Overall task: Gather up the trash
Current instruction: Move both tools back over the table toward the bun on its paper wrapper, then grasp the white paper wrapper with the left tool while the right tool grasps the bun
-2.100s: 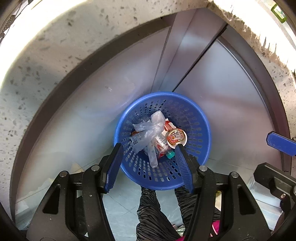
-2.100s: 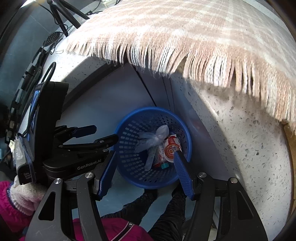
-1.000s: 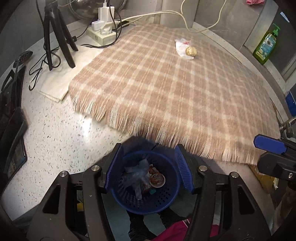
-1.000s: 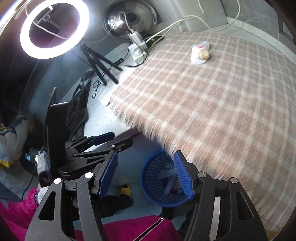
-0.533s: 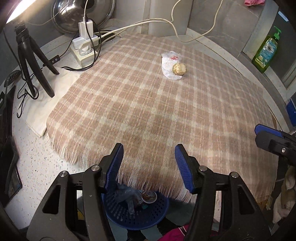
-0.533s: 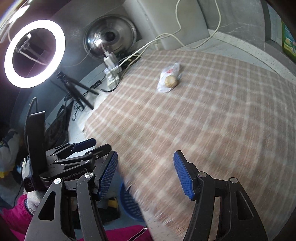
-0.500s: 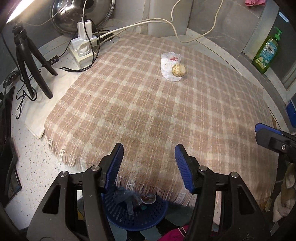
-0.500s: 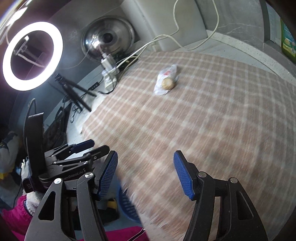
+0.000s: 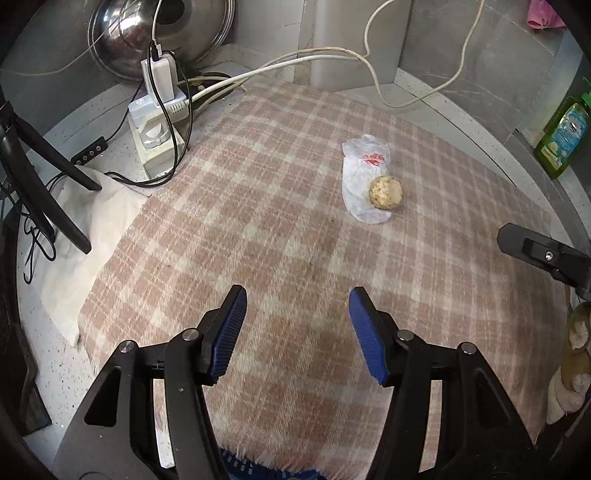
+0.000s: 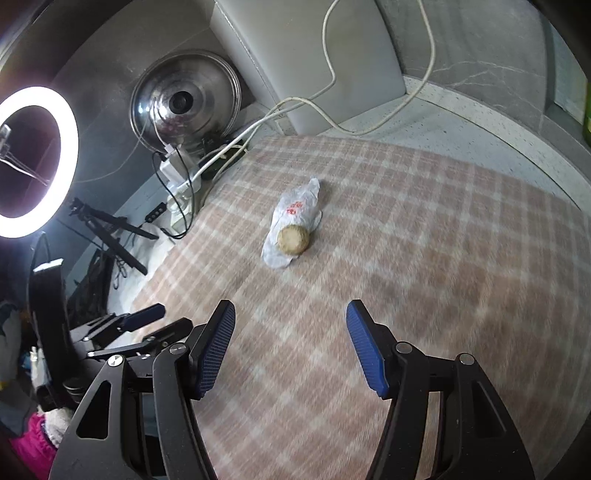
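Observation:
A crumpled white plastic bag (image 9: 361,176) with red print lies on the plaid cloth (image 9: 266,229), with a round beige bun-like lump (image 9: 385,192) on its near end. Both also show in the right wrist view, the bag (image 10: 297,208) and the lump (image 10: 293,239). My left gripper (image 9: 297,325) is open and empty, above the cloth's near part, well short of the bag. My right gripper (image 10: 290,339) is open and empty, also short of the bag. The blue trash basket's rim (image 9: 240,469) peeks out below the cloth's fringe.
A power strip with chargers and cables (image 9: 157,122) and a steel lid (image 9: 155,33) stand at the back left. A tripod leg (image 9: 40,184) and white cloth (image 9: 96,218) lie left. A green soap bottle (image 9: 563,136) stands right. A ring light (image 10: 33,162) glows left.
Both grippers have risen from the basket under the counter and moved forward over the plaid cloth. The bag and lump now appear closer. The basket has dropped almost out of view.

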{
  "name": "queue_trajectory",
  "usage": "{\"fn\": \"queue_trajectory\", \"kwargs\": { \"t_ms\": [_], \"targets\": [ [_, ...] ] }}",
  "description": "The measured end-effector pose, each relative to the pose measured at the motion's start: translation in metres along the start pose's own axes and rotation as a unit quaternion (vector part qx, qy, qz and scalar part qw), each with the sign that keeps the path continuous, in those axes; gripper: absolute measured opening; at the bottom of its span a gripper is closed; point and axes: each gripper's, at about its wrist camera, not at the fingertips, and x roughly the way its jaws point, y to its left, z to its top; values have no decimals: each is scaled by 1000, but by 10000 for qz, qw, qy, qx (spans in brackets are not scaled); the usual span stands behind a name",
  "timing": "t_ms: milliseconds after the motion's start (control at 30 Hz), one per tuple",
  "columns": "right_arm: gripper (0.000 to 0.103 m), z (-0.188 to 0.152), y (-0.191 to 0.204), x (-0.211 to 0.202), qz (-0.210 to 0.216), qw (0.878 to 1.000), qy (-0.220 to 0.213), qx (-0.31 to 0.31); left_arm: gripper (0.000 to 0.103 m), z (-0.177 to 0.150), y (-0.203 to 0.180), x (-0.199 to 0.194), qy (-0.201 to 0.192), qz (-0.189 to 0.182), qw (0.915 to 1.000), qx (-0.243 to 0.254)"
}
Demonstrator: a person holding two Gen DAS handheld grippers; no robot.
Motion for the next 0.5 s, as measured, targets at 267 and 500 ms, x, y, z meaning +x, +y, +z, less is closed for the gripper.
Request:
{"fn": "queue_trajectory", "kwargs": {
  "t_ms": [267,500],
  "targets": [
    [58,33,8,59,-71,9995,180,-263,59,22,11,21,112,-24,9998,-162],
    [46,45,13,100,-272,9975,454,-466,54,39,16,35,127,-5,9996,-252]
  ]
}}
